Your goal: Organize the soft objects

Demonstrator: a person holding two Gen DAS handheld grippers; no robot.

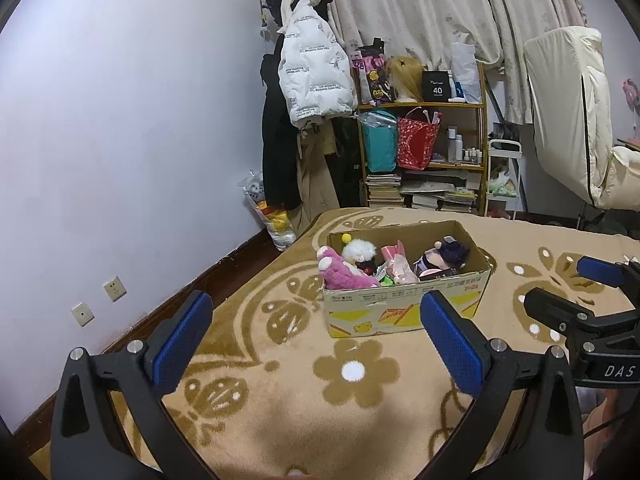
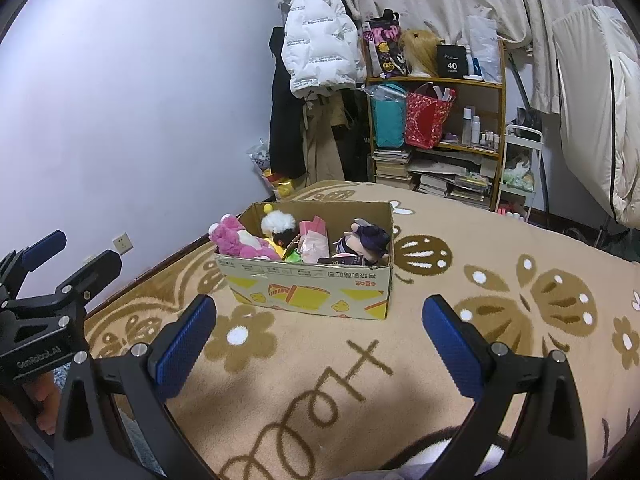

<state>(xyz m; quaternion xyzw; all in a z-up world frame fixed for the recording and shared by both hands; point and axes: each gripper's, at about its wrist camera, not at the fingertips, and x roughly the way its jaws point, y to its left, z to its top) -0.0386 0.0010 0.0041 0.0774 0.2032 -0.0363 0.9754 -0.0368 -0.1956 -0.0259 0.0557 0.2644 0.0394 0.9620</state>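
A cardboard box stands on the beige flowered blanket. It holds several soft toys: a pink plush, a white fluffy doll, a pink toy and a dark-haired doll. My left gripper is open and empty, short of the box. My right gripper is open and empty, also short of the box. Each gripper shows at the edge of the other's view.
The blanket covers a bed against a pale wall. Beyond the bed stand a cluttered shelf, hanging coats and curtains. A bag of toys sits on the floor by the wall.
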